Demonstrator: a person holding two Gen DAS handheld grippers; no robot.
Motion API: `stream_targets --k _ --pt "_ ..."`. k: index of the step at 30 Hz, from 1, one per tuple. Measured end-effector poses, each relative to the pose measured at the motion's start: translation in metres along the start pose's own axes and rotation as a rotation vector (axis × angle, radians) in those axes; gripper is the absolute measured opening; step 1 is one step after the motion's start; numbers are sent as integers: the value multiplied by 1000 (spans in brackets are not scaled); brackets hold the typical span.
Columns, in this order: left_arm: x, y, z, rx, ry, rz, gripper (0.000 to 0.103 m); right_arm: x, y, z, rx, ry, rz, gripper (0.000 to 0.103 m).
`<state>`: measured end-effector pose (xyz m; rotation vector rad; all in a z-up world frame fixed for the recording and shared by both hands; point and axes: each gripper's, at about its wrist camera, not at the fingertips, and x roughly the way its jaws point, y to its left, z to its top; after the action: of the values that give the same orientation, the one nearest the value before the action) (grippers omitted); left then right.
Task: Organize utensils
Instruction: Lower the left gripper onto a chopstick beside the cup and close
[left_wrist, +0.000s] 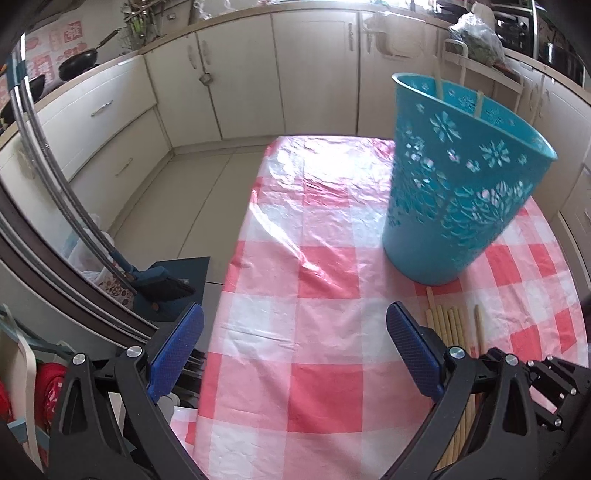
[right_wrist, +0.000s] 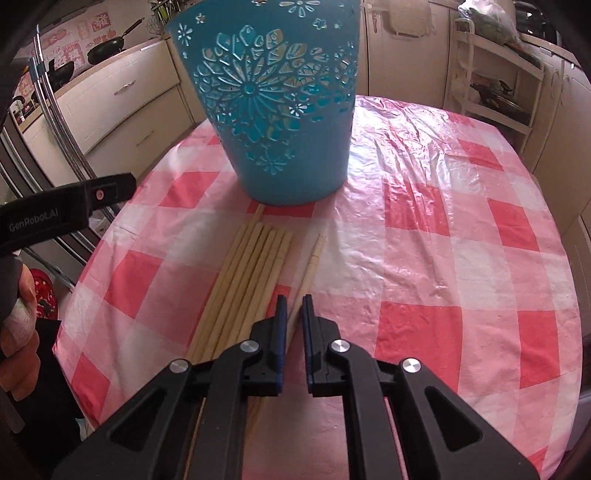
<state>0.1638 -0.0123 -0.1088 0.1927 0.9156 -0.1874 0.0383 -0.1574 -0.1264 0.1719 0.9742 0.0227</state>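
Observation:
A teal cut-out basket (left_wrist: 461, 177) (right_wrist: 273, 110) stands upright on the pink checked tablecloth (left_wrist: 314, 258), with two pale chopsticks (left_wrist: 479, 103) poking above its rim. In front of it lies a row of several pale chopsticks (right_wrist: 251, 273) (left_wrist: 448, 328). One single chopstick (right_wrist: 314, 258) lies just right of that row. My right gripper (right_wrist: 294, 299) is low over the cloth, its blue pads shut on the near part of that single chopstick. My left gripper (left_wrist: 295, 310) hangs wide open over the table's left side, nothing between its fingers.
The table's left edge (left_wrist: 225, 280) drops to a tiled floor with a broom (left_wrist: 162, 284) and dark mat. Cream cabinets (left_wrist: 314, 74) ring the room. A white shelf rack (right_wrist: 495, 74) stands behind the table at right. A hand (right_wrist: 22, 332) holds the left gripper's handle.

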Motion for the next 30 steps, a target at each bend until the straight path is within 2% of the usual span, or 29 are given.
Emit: stream_targets --k 4,9,14,19,30 --pt "12 -29 -10 96 59 -35 95 -6 -10 -6 -15 -6 -8 8" --pt "26 -53 -19 136 123 -86 95 -11 -28 -15 43 -45 46 8" --pt "41 -56 -21 111 181 -100 95 -11 -30 -16 61 -58 71 8" --pt "50 -45 -21 30 222 -157 95 -10 -32 -14 78 -64 88 8" --pt "46 -55 -25 71 222 -147 95 -10 -34 -15 86 -67 96 8"
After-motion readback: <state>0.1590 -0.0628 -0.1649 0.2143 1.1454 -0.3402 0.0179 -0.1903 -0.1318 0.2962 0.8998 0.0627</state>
